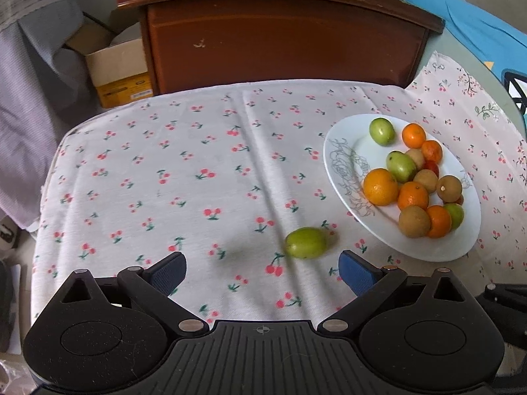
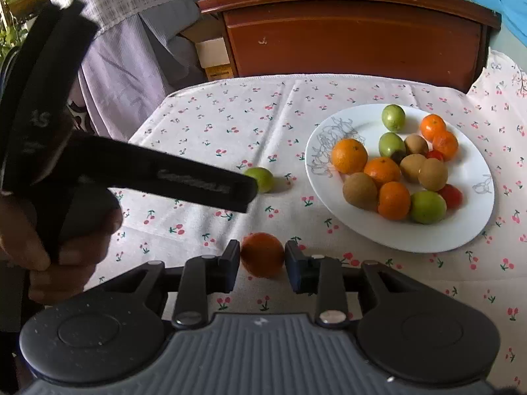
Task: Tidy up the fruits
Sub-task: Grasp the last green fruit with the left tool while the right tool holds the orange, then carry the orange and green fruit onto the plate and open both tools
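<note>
A white plate (image 1: 342,141) at the right of the cherry-print cloth (image 1: 197,151) holds several oranges, green fruits and brown fruits. One loose green fruit (image 1: 306,242) lies on the cloth left of the plate. My left gripper (image 1: 262,260) stands wide open just short of it, with the fruit ahead of its right finger. The right wrist view shows this green fruit (image 2: 262,179) at the tip of the left gripper's black finger (image 2: 197,181). My right gripper (image 2: 262,260) is shut on a small orange (image 2: 262,255) low over the cloth, near the plate (image 2: 474,217).
A brown wooden cabinet (image 1: 283,36) stands behind the table. A cardboard box (image 1: 118,69) and hanging grey fabric (image 1: 29,98) are at the back left. A hand (image 2: 66,250) holds the left gripper at the left of the right wrist view.
</note>
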Tool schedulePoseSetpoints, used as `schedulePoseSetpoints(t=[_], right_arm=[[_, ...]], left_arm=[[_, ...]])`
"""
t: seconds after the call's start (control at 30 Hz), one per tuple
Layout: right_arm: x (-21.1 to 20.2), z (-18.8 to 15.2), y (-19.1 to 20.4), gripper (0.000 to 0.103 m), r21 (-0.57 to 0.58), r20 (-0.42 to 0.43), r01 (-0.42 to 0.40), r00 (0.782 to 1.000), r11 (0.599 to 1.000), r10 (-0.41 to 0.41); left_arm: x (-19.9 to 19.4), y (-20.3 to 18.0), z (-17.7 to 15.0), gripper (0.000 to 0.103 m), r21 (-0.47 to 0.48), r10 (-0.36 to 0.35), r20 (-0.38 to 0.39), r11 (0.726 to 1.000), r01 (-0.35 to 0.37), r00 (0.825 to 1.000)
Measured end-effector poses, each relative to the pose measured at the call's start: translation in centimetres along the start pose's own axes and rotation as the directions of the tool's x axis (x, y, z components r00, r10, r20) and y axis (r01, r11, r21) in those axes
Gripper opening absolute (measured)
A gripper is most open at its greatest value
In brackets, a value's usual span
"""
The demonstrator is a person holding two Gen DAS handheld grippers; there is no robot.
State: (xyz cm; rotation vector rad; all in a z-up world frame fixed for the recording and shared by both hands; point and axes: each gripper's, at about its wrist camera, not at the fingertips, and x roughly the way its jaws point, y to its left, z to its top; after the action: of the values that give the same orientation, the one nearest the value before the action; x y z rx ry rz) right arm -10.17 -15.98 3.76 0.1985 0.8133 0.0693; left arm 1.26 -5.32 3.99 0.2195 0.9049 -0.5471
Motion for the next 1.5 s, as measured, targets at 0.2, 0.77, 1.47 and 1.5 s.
schedulePoseSetpoints(t=[0.2, 0.77, 1.47, 1.5], right_arm=[[0.1, 0.1, -0.2, 0.032, 0.024, -0.009, -0.001, 1.0, 1.0, 0.001], [1.1, 0.3, -0.3, 0.033, 0.047, -0.033, 0.015, 0.999, 0.999, -0.014], [-1.1, 1.5, -0.9, 0.03, 0.053, 0.062, 0.027, 0.998, 0.998, -0.031], [-1.4, 1.8, -1.2, 0.03, 0.059, 0.074, 0.031, 0.997, 0.998, -0.035]], left_arm=[[1.4, -0.5, 0.1, 0.092, -0.017, 0.004, -0.003, 1.0, -0.004, 1.0], [1.2, -2.0, 0.0, 0.03, 0.063, 0.004, 0.029, 0.998, -0.006, 1.0], [-1.1, 0.1, 1.6, 0.028, -0.06, -0.031, 0.072, 0.998, 0.035, 0.997], [-1.4, 0.1, 1.9, 0.028, -0.066, -0.038, 0.083, 0.997, 0.043, 0.996]])
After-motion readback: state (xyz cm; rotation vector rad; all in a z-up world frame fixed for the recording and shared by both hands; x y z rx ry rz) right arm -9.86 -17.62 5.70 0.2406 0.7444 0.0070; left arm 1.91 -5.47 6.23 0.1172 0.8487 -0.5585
